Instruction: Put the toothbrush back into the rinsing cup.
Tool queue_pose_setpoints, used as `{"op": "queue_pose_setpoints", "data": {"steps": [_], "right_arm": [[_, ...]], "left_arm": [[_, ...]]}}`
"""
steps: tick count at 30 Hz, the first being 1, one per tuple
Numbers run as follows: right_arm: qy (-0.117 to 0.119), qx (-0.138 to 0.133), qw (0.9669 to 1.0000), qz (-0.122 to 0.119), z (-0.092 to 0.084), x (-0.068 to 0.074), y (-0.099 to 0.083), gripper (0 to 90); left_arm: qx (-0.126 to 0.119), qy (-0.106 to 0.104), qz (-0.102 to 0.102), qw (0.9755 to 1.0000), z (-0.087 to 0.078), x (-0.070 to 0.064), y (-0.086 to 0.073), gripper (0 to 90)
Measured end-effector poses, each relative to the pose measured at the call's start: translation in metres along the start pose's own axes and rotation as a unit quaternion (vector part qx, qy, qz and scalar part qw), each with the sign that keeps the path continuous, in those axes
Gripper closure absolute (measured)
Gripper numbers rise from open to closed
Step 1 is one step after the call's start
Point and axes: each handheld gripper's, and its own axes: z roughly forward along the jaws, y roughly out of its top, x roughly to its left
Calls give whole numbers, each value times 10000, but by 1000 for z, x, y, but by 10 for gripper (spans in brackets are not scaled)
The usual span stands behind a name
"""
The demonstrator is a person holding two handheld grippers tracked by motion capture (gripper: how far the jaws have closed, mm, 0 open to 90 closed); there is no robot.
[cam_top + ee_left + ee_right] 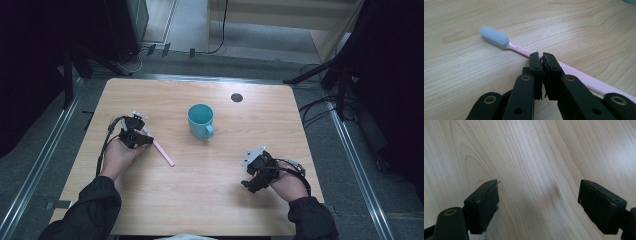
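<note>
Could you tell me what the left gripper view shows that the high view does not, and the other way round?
Left gripper view: the toothbrush's blue-grey bristle head, and the left gripper with its jaws shut on the pink handle. High view: the teal mug, the right gripper held low over bare wood, both hands and the whole table. Both share the pink toothbrush and the wooden tabletop.

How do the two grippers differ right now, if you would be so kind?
The left gripper has its jaws shut on a pink toothbrush, while the right gripper has its jaws wide apart with nothing between them. In the high view the left gripper sits left of the teal mug, the right gripper nearer the person's edge. Both are black and handheld above the wooden table.
</note>
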Motion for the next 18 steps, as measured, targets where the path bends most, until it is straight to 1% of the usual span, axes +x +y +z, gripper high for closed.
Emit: {"op": "queue_pose_setpoints", "data": {"steps": [1, 5, 7, 9, 10, 12, 15, 18], "right_arm": [[1, 16, 10000, -21, -1, 0, -1, 173], [-11, 16, 10000, 89, -2, 1, -6, 173], [-34, 16, 10000, 87, -3, 1, -8, 173], [-40, 27, 9999, 115, -4, 1, -9, 173], [-50, 45, 9999, 109, -4, 1, -10, 173], [-57, 26, 9999, 140, -5, 2, -11, 173], [-42, 40, 9999, 152, -5, 2, -12, 172], [-25, 42, 9999, 107, -4, 2, -10, 173]], "left_arm": [[17, -21, 5, 10000, 1, -1, 2, 858], [26, -40, 39, 10000, 4, -2, 7, 855], [35, -78, 35, 10000, 5, -3, 9, 854], [53, -60, 60, 9999, 6, -3, 10, 852], [31, -72, 22, 10000, 6, -4, 11, 852], [51, -79, 37, 9999, 6, -3, 12, 849], [75, -94, -24, 9999, 6, -2, 12, 841], [62, -83, -34, 9999, 3, -2, 12, 822]]}}
